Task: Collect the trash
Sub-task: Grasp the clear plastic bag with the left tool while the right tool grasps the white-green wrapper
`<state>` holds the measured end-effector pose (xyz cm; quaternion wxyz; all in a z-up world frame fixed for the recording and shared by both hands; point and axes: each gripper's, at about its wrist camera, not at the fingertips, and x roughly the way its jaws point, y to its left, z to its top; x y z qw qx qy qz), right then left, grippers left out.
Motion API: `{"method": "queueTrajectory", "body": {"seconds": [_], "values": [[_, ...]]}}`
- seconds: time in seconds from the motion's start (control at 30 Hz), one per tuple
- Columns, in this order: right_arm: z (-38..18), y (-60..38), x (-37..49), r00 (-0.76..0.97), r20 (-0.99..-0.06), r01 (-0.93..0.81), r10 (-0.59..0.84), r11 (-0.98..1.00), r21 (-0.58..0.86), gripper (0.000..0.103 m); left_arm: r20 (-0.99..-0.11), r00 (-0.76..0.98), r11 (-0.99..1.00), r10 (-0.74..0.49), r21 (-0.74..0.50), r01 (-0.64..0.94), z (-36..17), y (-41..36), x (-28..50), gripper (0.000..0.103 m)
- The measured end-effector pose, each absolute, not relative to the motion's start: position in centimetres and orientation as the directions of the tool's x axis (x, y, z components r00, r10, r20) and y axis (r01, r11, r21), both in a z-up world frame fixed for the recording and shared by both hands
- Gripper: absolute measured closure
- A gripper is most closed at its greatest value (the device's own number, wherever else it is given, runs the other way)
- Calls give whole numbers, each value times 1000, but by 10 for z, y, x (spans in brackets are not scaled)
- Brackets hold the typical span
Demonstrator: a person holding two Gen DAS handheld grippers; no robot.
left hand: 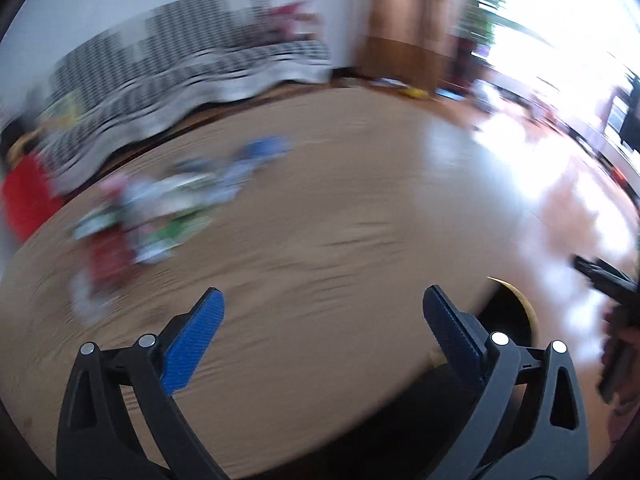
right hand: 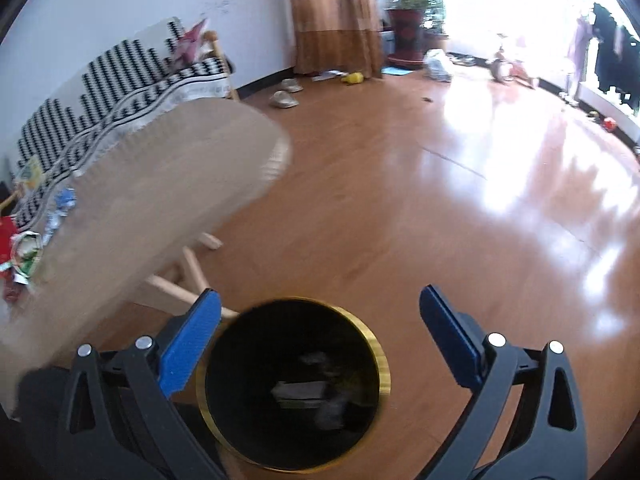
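Note:
In the left wrist view a blurred heap of wrappers (left hand: pixel 152 208), red, green, white and blue, lies on the left part of the round wooden table (left hand: pixel 340 184). My left gripper (left hand: pixel 322 292) hovers open over the table's near side with nothing between its blue pads. My right gripper (right hand: pixel 319 292) is open above a black bin with a gold rim (right hand: pixel 382 360) that stands on the floor beside the table (right hand: pixel 160 184). Pale scraps (right hand: pixel 304 390) lie at the bin's bottom. The same wrappers (right hand: pixel 28 252) show at the far left of the right wrist view.
A sofa with a black-and-white cover (right hand: pixel 112 80) stands behind the table. A brown curtain (right hand: pixel 332 16), a potted plant (right hand: pixel 408 20), slippers (right hand: pixel 284 94) and a yellow toy (right hand: pixel 354 78) are at the far wall. Shiny wood floor (right hand: pixel 440 200) spreads to the right.

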<state>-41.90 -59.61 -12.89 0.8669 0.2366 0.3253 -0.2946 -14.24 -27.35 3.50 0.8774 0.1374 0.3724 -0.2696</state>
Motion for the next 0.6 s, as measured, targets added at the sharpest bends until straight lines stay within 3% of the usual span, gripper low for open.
{"method": "queueTrajectory", "body": {"seconds": [0.23, 0.6], "values": [[-85, -532, -332, 716, -669, 483, -199, 833, 270, 7, -742, 653, 979, -155, -24, 205, 28, -96, -59, 6], [-59, -406, -199, 740, -672, 205, 28, 942, 265, 7, -777, 615, 977, -131, 3, 212, -14, -64, 25, 7]]}}
